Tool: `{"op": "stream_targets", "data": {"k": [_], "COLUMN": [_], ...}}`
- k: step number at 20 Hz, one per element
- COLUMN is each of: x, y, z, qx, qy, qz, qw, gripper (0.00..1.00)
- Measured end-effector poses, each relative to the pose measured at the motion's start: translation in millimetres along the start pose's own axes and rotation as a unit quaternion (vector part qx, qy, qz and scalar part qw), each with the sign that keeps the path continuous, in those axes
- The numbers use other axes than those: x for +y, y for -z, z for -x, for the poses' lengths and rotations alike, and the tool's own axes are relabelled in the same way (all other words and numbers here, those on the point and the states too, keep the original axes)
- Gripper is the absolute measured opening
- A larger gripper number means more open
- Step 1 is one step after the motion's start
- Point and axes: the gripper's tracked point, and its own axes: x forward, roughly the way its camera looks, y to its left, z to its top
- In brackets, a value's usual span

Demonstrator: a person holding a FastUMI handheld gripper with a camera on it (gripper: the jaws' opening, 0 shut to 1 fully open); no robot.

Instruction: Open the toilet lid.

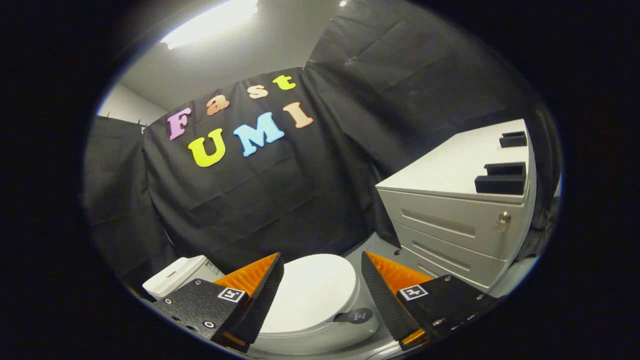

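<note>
Fingers (322, 287) hang spread apart, gripping nothing, with the closed lid (312, 292) in the gap between them, presumably lined up for a lift. At five o'clock on the lid a dark tab (354, 316) sticks out, likely the pull point; its writing is too small to read. Cabinet (460, 210) stands at two o'clock, cistern (175, 280) at nine.

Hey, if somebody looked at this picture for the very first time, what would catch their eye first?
Most likely the white toilet, lid down, sitting between the open gripper's spread fingers and just beyond them, with a small dark pull tab at the lid's near rim. Next, the white drawer cabinet to the toilet's right, carrying dark foam blocks on top and a lock on its upper drawer. The white cistern peeks out behind the left finger.
</note>
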Motion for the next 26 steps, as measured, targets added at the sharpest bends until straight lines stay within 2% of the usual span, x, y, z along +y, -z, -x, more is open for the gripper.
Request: {"op": "stream_targets", "data": {"k": [9, 12, 23, 26], "x": [-39.7, -43.1, -76.2, -83.1], "y": [62.7, 75.7, 150.6, 163.9], "z": [-20.7, -25.2, -32.6, -33.5], "qx": [0.045, 0.045, 0.105, 0.119], "qy": [0.044, 0.041, 0.105, 0.112], "qz": [-0.115, -0.160, -0.250, -0.271], "qw": [0.991, 0.985, 0.957, 0.949], "gripper": [0.96, 0.95, 0.94, 0.83]}}
